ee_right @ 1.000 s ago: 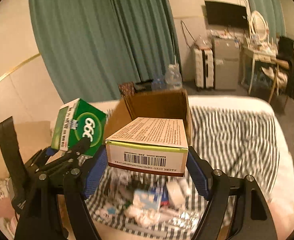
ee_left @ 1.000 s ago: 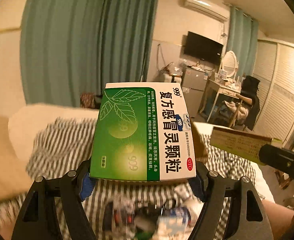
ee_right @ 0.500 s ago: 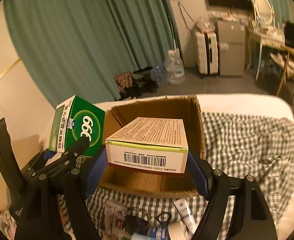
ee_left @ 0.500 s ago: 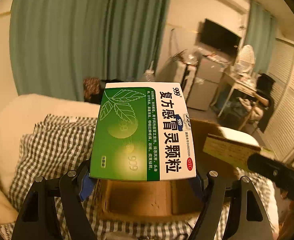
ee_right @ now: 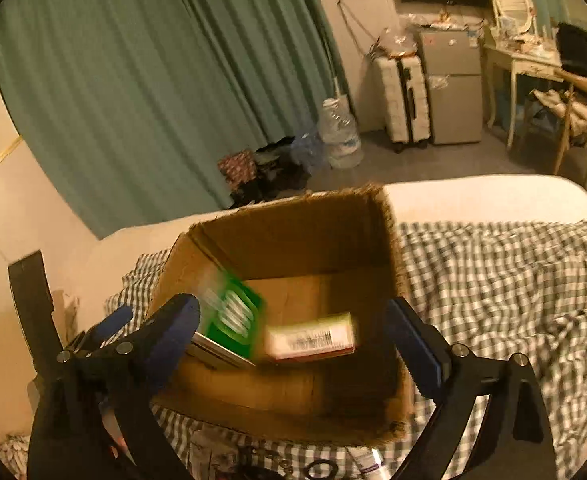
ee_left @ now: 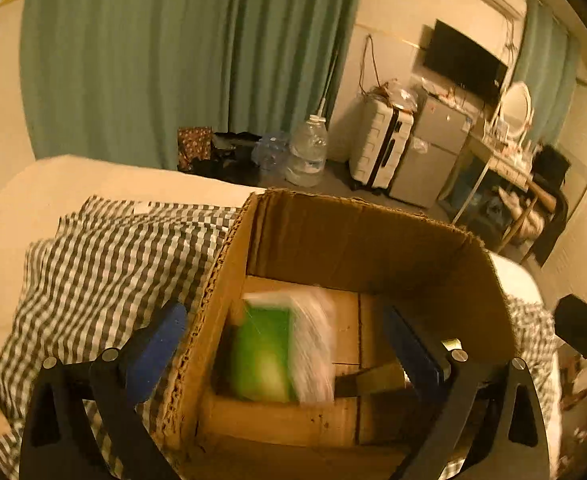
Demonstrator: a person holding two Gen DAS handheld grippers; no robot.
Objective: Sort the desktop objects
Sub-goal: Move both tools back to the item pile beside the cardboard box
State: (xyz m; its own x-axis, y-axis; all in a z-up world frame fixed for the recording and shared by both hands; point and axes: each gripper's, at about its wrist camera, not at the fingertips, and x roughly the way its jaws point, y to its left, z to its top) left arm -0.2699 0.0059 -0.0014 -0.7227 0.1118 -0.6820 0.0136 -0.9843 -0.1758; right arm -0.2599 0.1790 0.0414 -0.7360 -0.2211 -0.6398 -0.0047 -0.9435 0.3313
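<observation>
Cardboard box (ee_left: 357, 236) rim between (spread) pads (ee_left: 157, 344)

Blurred green medicine box (ee_left: 277, 354) inside open cardboard box (ee_left: 357, 240), left gripper (ee_left: 289, 344) fingers (ee_left: 155, 340) spread wide

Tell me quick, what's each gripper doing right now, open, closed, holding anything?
Left gripper: open, holding nothing; the green box is blurred inside the cardboard box.
Right gripper: open, holding nothing; the barcode box is blurred inside too.
</observation>
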